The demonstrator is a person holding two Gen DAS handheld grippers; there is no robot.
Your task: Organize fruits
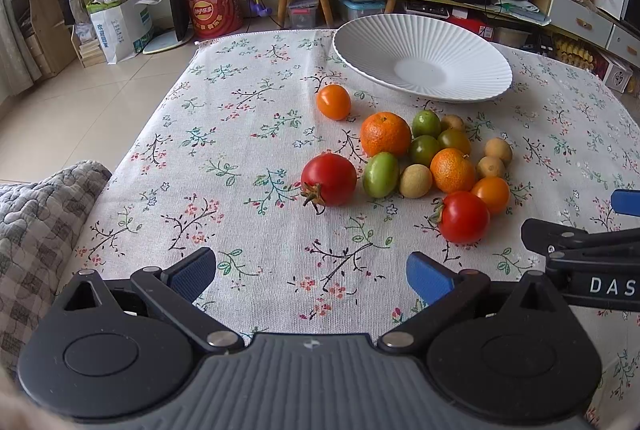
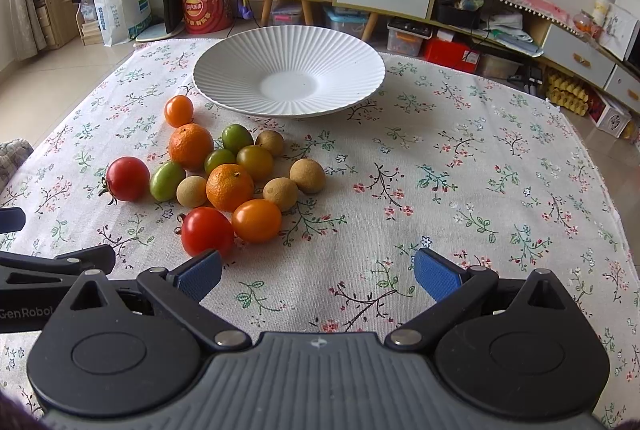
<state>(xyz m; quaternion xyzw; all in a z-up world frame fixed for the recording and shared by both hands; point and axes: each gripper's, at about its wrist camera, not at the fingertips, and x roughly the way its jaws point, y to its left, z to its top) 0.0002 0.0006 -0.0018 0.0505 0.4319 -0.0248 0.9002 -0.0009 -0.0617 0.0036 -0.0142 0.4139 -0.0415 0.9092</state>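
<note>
Both of your tools are spread wide and hold nothing: the left tool [image 1: 311,276] hovers over bare floral cloth on the near side of the fruit pile, and the right tool [image 2: 318,276] sits just beside the pile's near edge, its left pad close to the near red tomato [image 2: 207,231]. I cannot tell whether that pad touches it.

All the fruit lies loose on the counter [image 2: 480,189], on your side of the ribbed white plate [image 2: 289,71], which has nothing in it. So, as I judge it, nothing is sorted yet.

Nearest the plate is a lone orange cherry tomato [image 2: 178,110]. Closer to you than that are two mandarins [image 2: 190,145], several green tomatoes [image 2: 167,180] and the tan longans [image 2: 307,175], packed so they touch. A second red tomato [image 2: 127,178] lies at the pile's left edge, and an orange tomato [image 2: 256,220] sits against the near red one.

Handling, as I judge it:
- Tomatoes: smooth, soft-skinned, likely to slip or bruise. Close gently across the widest part, away from the stem.
- Mandarins: dimpled peel should grip well, with some give.
- Longans: small, light, brittle-shelled and round, so they may roll.

Take the outer fruits first, since reaching into the middle could scatter the rest.
</note>
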